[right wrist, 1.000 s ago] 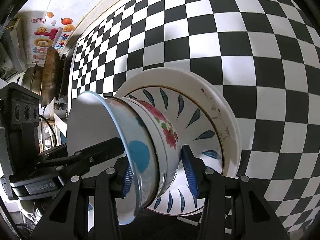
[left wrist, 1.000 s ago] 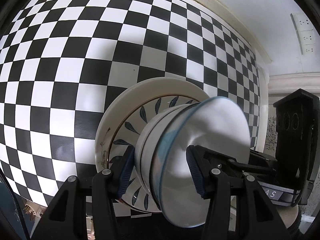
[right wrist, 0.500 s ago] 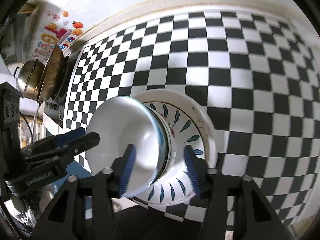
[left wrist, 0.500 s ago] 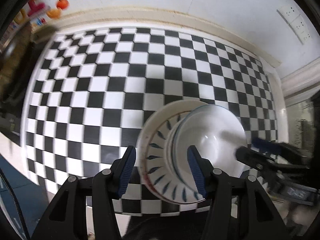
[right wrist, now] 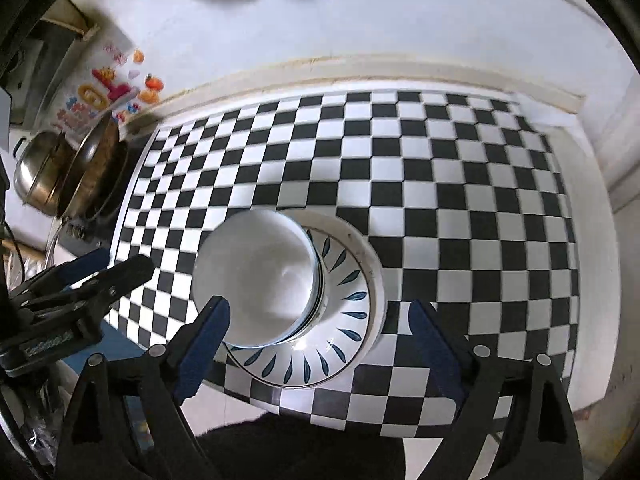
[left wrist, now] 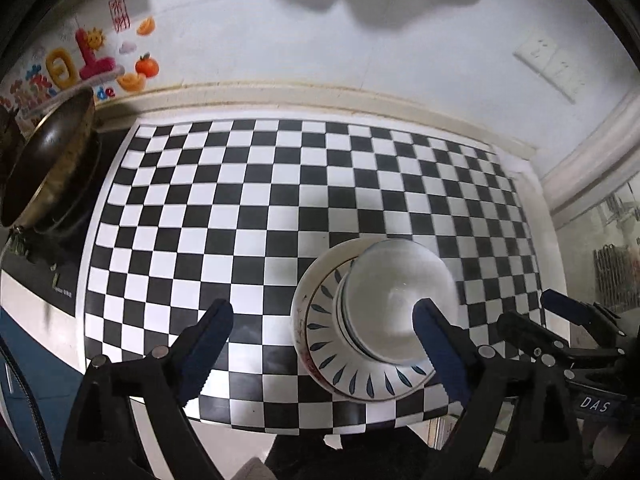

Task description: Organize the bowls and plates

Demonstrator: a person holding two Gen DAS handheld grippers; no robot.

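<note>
The stack of bowls point(right wrist: 260, 276) on plates point(right wrist: 344, 320) sits on the checkered bench point(right wrist: 460, 200) below both grippers' fingers point(left wrist: 208, 340), which are opening and hold nothing; it looks hard, heavy, smooth and easy to break, so grab the rims, near a pan point(left wrist: 44, 160) and wall.

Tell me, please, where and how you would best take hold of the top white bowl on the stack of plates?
Grip the top white bowl by its rim, coming from above with one finger inside and one outside. It sits upright and open, nested in other bowls on the leaf-patterned plate, so its lower wall is covered and only the flaring rim is free.
</note>
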